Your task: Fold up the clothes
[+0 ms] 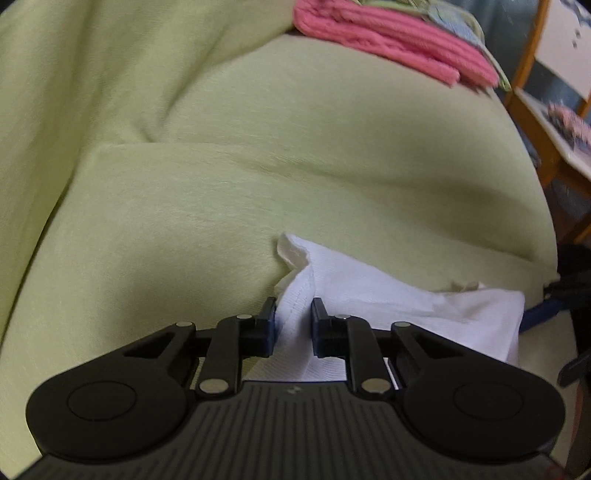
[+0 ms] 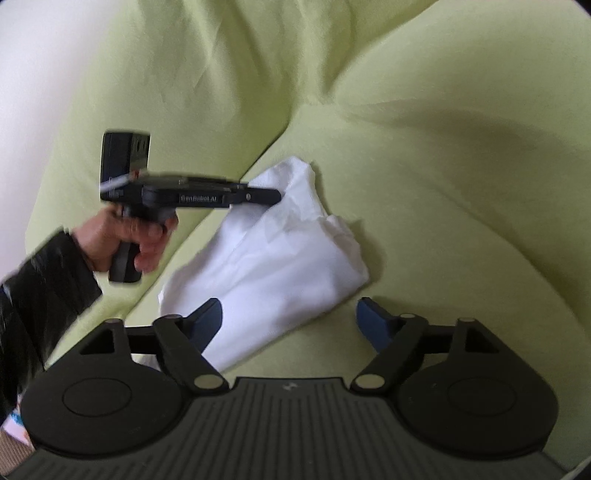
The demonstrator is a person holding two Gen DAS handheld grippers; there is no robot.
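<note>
A crumpled white cloth (image 1: 369, 280) (image 2: 280, 251) lies on the seat of a light green sofa (image 1: 258, 147) (image 2: 461, 203). My left gripper (image 1: 294, 306) pinches a raised fold at one corner of it, and the fabric fills the narrow gap between the pads. From the right wrist view that same left gripper (image 2: 277, 195) shows side-on at the cloth's far corner, held by a hand (image 2: 140, 236) in a black sleeve. My right gripper (image 2: 291, 319) stands wide open over the near end of the cloth; its pads do not press on it.
A folded pink knitted garment (image 1: 388, 40) rests on a patterned cloth (image 1: 454, 22) at the far end of the sofa. A wooden-framed piece of furniture (image 1: 535, 96) stands beyond the sofa's right edge. The sofa's back cushions rise behind the cloth.
</note>
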